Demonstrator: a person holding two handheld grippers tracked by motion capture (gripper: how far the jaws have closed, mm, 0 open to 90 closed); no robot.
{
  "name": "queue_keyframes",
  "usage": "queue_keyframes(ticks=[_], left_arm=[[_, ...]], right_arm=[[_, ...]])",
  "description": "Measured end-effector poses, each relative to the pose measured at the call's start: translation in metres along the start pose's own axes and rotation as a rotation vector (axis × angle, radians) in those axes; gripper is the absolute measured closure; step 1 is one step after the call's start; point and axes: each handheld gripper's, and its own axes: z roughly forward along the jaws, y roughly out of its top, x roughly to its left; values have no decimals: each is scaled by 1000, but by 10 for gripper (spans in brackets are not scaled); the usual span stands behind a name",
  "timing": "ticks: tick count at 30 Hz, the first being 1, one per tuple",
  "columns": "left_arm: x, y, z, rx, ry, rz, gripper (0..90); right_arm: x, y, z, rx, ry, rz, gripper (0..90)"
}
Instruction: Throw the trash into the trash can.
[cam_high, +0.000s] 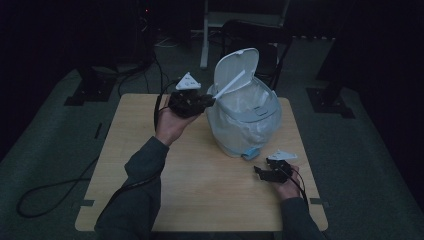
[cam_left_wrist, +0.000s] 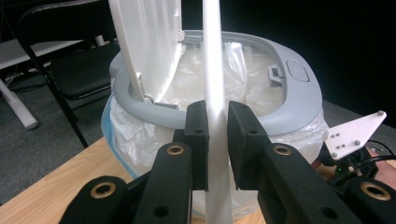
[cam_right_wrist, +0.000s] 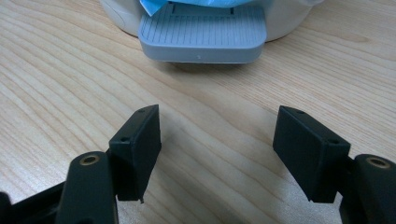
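White strip (cam_left_wrist: 214, 93) clamped between left claw (cam_left_wrist: 216, 140) pads above bin (cam_high: 245, 120); right claw (cam_right_wrist: 217, 154) open, empty.

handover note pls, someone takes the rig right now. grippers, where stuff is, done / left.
Left gripper: shut on a thin white stick, held over the open bin.
Right gripper: open, empty, low over the table, just in front of the bin's grey pedal.
Bin: on the table, lid up, clear liner fitted.
Done: stick picked up, brought to the bin mouth.
Left, probably: drop the stick in and let go.
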Motion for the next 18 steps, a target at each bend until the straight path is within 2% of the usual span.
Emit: queue_keyframes(ticks=[18], left_arm=[[-1, 20, 18, 19, -13, 6, 800]], right_arm=[[0, 0, 0, 0, -1, -1, 310]])
